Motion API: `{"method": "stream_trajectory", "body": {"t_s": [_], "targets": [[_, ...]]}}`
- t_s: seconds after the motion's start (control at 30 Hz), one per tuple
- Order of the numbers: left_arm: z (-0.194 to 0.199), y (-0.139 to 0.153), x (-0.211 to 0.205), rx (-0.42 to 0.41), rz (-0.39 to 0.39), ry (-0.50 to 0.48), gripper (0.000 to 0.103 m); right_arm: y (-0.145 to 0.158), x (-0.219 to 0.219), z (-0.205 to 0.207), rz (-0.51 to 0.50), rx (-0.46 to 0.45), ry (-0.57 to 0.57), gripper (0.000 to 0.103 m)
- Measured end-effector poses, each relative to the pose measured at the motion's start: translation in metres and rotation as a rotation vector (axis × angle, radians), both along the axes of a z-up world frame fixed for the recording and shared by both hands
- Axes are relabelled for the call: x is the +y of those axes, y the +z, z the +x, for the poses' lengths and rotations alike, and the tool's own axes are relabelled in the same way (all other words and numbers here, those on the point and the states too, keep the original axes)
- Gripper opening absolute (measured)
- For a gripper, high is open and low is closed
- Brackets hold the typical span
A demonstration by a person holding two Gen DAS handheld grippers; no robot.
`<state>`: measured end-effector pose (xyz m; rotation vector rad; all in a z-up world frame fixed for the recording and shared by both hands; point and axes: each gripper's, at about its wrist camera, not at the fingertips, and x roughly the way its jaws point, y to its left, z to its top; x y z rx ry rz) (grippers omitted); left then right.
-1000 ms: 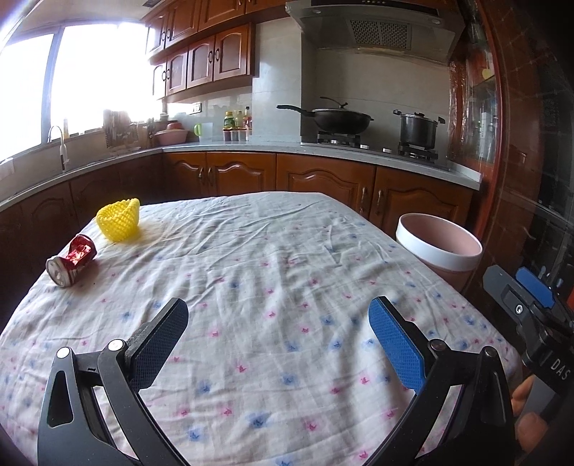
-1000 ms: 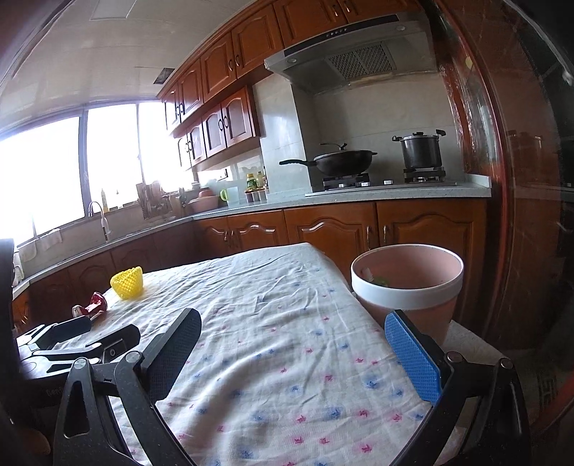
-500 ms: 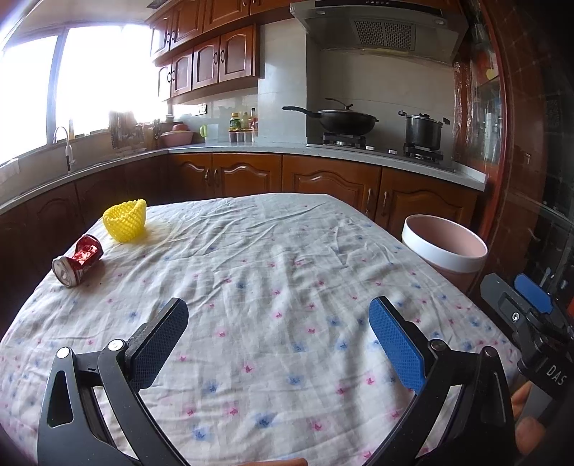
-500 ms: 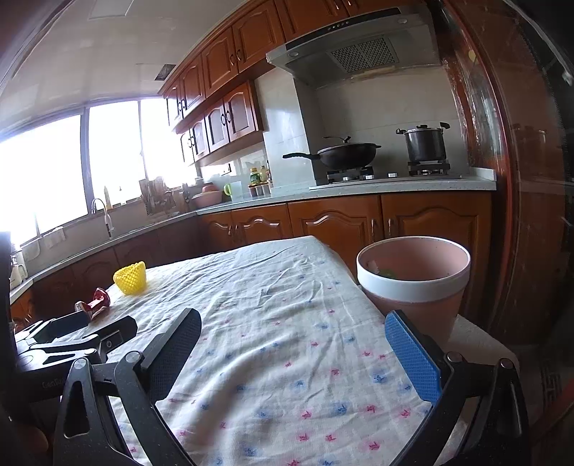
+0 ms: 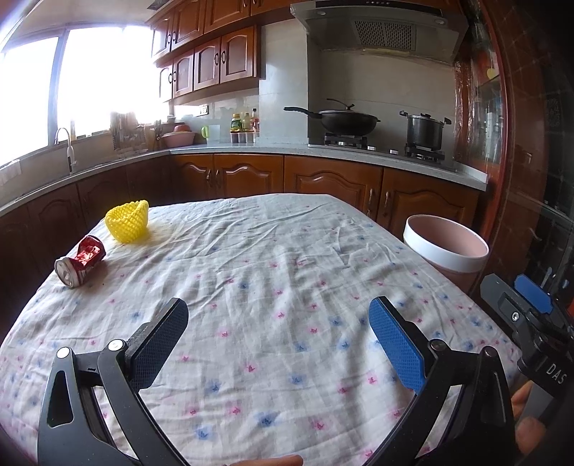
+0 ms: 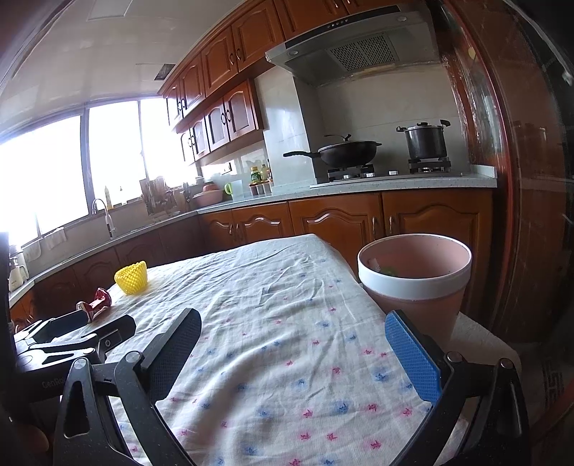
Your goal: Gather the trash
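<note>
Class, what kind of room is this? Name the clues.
A home kitchen: a wok and pot on a gas stove under a range hood, and a sink tap beneath the window.

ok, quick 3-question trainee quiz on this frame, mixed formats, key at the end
1. True or false: the crushed red metal can lies inside the pink plastic bin with the white rim.
2. Which lies nearer the can? A) yellow foam mesh fruit sleeve B) the bin
3. Fill in: the left gripper and the right gripper are both ____.

Key: 1 false, it lies on the floral tablecloth; 2 A; 3 open, holding nothing.
</note>
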<state>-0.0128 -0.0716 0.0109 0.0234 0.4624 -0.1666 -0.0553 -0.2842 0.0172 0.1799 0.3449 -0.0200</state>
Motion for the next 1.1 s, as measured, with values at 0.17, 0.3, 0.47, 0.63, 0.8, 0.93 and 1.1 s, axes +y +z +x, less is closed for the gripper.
{"method": "stream_trajectory", "body": {"t_s": [0.17, 0.3, 0.47, 0.63, 0.8, 0.93, 1.1], "targets": [[0.0007, -0.0003, 0.0013, 0.006, -0.001, 0.008, 0.103, -0.0005, 0.0006, 0.0010, 0.002, 0.002, 0.002, 0.103], [0.0003, 0.0000, 0.0011, 0.003, 0.000, 0.009, 0.103, -0.0004, 0.0007, 0.0010, 0.003, 0.002, 0.002, 0.103], [0.0003, -0.0003, 0.0004, 0.001, 0.010, 0.017, 0.103, -0.0004, 0.0007, 0.0011, 0.003, 0.002, 0.003, 0.103], [0.0011, -0.0005, 0.0015, -0.001, 0.011, 0.026, 0.103, -0.0001, 0.0013, 0.0014, 0.002, 0.001, 0.006, 0.103], [0.0004, 0.0004, 0.0018, -0.004, 0.012, 0.026, 0.103, 0.0001, 0.0014, 0.0013, 0.005, -0.001, 0.007, 0.103], [-0.0007, -0.0003, 0.0002, -0.004, 0.017, 0.020, 0.103, 0.0004, 0.0015, 0.0015, 0.004, -0.001, 0.008, 0.103], [-0.0016, 0.0002, -0.0001, -0.005, 0.015, 0.018, 0.103, 0.0004, 0.0018, 0.0016, 0.006, 0.000, 0.008, 0.103]]}}
